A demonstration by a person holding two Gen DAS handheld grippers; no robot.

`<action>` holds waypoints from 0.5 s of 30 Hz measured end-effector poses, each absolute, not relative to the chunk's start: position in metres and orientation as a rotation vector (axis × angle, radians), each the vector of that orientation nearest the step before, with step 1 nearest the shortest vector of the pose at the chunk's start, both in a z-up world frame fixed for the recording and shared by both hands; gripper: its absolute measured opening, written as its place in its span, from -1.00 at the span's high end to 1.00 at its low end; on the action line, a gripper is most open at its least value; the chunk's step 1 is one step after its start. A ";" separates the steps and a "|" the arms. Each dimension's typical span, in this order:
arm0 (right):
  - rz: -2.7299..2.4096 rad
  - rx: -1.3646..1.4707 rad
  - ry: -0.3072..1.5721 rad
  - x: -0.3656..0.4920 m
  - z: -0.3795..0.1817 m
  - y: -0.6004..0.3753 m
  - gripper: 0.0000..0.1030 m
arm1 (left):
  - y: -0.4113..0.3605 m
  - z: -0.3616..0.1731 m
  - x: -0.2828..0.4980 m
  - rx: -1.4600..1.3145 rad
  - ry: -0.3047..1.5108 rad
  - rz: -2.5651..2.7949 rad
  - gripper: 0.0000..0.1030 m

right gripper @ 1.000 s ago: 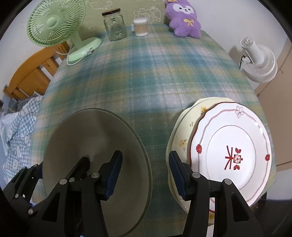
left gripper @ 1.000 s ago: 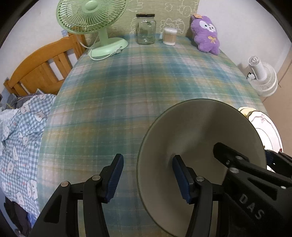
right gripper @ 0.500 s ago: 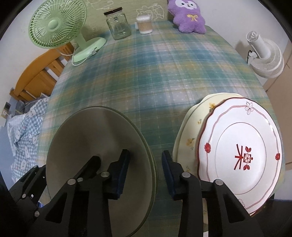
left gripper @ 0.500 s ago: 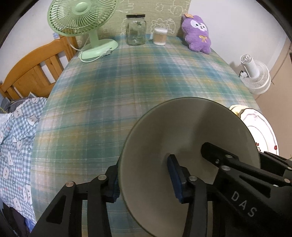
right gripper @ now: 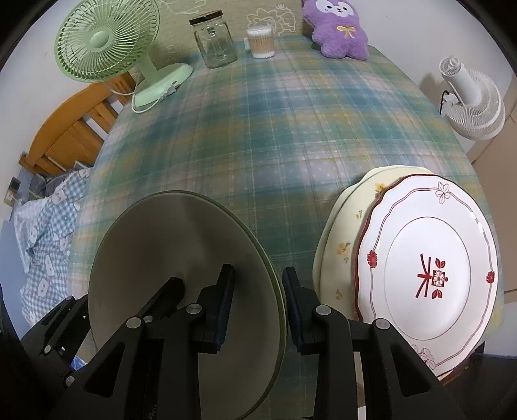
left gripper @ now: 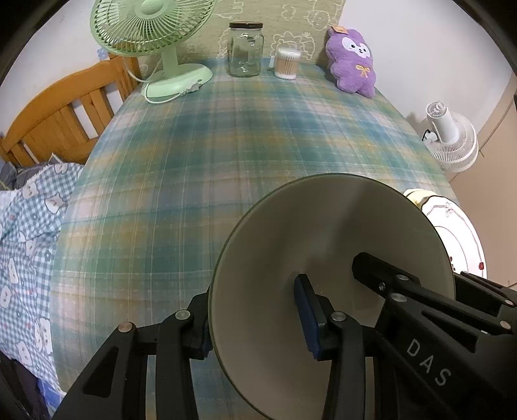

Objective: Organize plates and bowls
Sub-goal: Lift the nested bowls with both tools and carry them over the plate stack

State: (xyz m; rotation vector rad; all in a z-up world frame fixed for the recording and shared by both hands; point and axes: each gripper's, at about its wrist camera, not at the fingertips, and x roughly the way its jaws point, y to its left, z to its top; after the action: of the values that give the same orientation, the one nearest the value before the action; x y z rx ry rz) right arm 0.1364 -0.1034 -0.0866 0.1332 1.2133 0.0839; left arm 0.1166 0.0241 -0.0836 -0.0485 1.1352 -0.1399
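Note:
A plain grey-green plate point(left gripper: 339, 232) sits at the near side of the plaid-covered table point(left gripper: 245, 155), and both grippers hold it by opposite rims. My left gripper point(left gripper: 253, 310) grips its left rim, one pad inside the dish and the other finger behind the rim. My right gripper point(right gripper: 258, 287) is closing on the right rim of the same plate point(right gripper: 168, 239), with pads touching both sides. To the right lies a white plate with red decoration point(right gripper: 426, 268), stacked on a cream floral plate point(right gripper: 342, 245).
At the table's far end stand a green fan point(left gripper: 152, 29), a glass jar point(left gripper: 245, 48), a tub of cotton swabs point(left gripper: 286, 63) and a purple plush toy point(left gripper: 352, 61). A white fan point(right gripper: 471, 97) stands off the right edge. A wooden bed frame point(left gripper: 58, 119) is on the left.
Both grippers' jaws have narrowed onto the grey-green plate's rims. The left gripper, earlier beside the plate with its rim outside the jaws, now has the rim between its fingers.

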 end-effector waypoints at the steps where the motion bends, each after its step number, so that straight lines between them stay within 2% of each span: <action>1: 0.083 0.131 1.213 0.136 -0.086 -0.103 0.33 | 0.025 -0.083 0.116 -0.054 1.137 -0.139 0.19; 15: 0.050 0.143 1.199 0.126 -0.069 -0.106 0.33 | 0.023 -0.067 0.109 -0.054 1.134 -0.156 0.21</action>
State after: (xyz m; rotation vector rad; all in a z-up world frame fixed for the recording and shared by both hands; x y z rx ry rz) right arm 0.1259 -0.1055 -0.0692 0.1429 1.1993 0.0504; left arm 0.1090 0.0234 -0.0671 -0.0544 1.1335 -0.1558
